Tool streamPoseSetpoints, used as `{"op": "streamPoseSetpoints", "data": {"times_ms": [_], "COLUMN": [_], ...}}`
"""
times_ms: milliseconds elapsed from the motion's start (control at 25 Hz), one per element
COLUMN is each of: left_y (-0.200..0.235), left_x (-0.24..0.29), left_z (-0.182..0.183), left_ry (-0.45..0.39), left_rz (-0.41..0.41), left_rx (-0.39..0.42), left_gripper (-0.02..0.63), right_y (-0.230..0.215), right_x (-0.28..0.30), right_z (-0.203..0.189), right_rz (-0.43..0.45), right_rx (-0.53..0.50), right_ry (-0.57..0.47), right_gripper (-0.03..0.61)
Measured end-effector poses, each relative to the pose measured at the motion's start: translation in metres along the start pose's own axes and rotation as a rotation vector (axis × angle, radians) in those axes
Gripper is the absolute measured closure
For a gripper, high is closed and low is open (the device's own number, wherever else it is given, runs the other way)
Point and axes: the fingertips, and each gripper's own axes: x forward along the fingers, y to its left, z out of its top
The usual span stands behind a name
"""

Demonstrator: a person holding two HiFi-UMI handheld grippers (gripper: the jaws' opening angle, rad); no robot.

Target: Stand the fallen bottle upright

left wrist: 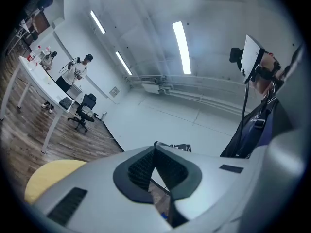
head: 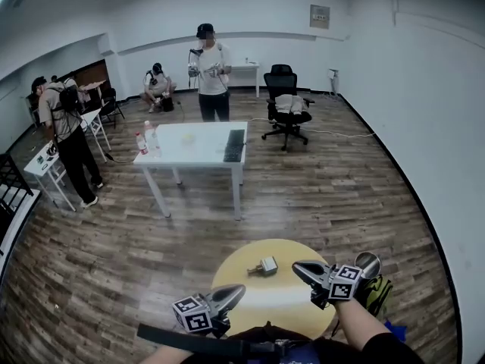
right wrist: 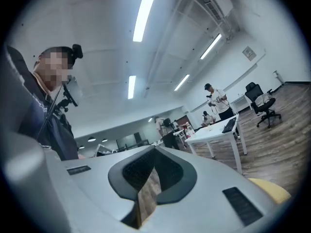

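A small pale bottle (head: 264, 266) lies on its side on the round yellow table (head: 261, 305), near the table's far middle. My left gripper (head: 240, 287) hovers over the table's near left part, a short way in front of the bottle, jaws closed with nothing in them. My right gripper (head: 296, 265) is just right of the bottle, tips pointing toward it, also shut and empty. Both gripper views tilt up toward the ceiling; the left gripper (left wrist: 155, 145) and the right gripper (right wrist: 154, 150) show closed tips, and the bottle is out of sight in them.
A white table (head: 198, 154) with a keyboard (head: 234, 145) and bottles (head: 146, 140) stands farther back. A black office chair (head: 286, 106) is behind it to the right. Several people stand or sit at the back and left. A green bag (head: 378, 292) lies right of the yellow table.
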Motion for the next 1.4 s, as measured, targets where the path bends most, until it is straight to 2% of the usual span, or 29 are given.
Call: {"op": "streamPoseSetpoints", "data": {"times_ms": [80, 200, 320, 560, 720, 800, 920, 1080, 1200, 1320, 1400], "left_y": [0.018, 0.045, 0.062, 0.047, 0.043, 0.054, 0.082, 0.109, 0.138, 0.165, 0.180], "left_x": [-0.006, -0.002, 0.014, 0.061, 0.066, 0.061, 0.052, 0.022, 0.008, -0.002, -0.009], "left_z": [0.008, 0.019, 0.032, 0.026, 0.018, 0.015, 0.003, -0.019, -0.036, -0.047, -0.054], "left_ry": [0.019, 0.053, 0.032, 0.005, 0.017, 0.023, 0.036, 0.070, 0.088, 0.112, 0.133], "left_rz": [-0.016, 0.002, 0.032, 0.028, 0.048, 0.080, 0.133, 0.203, 0.227, 0.244, 0.250], "left_rx": [0.013, 0.047, 0.044, 0.033, 0.036, 0.030, 0.021, -0.021, -0.047, -0.082, -0.109], "left_gripper": [0.604, 0.604, 0.604, 0.604, 0.604, 0.604, 0.604, 0.604, 0.604, 0.604, 0.604], "right_y": [-0.008, -0.019, -0.030, -0.058, -0.080, -0.097, -0.130, -0.155, -0.190, -0.229, -0.244], "right_x": [0.014, 0.030, 0.027, -0.017, -0.017, -0.002, 0.028, 0.064, 0.085, 0.099, 0.106], "right_z": [0.004, 0.006, 0.010, 0.015, 0.003, -0.002, -0.007, -0.050, -0.094, -0.144, -0.177], "right_rz": [-0.040, -0.064, -0.067, -0.078, -0.057, -0.034, -0.024, -0.014, -0.020, -0.021, 0.007], "right_rx": [-0.002, -0.016, -0.038, -0.101, -0.265, -0.334, -0.388, -0.402, -0.375, -0.372, -0.392], "right_ry": [-0.036, -0.040, -0.017, 0.052, 0.173, 0.233, 0.256, 0.318, 0.384, 0.500, 0.599], "right_gripper": [0.577, 0.577, 0.577, 0.577, 0.571, 0.550, 0.496, 0.445, 0.375, 0.303, 0.264]}}
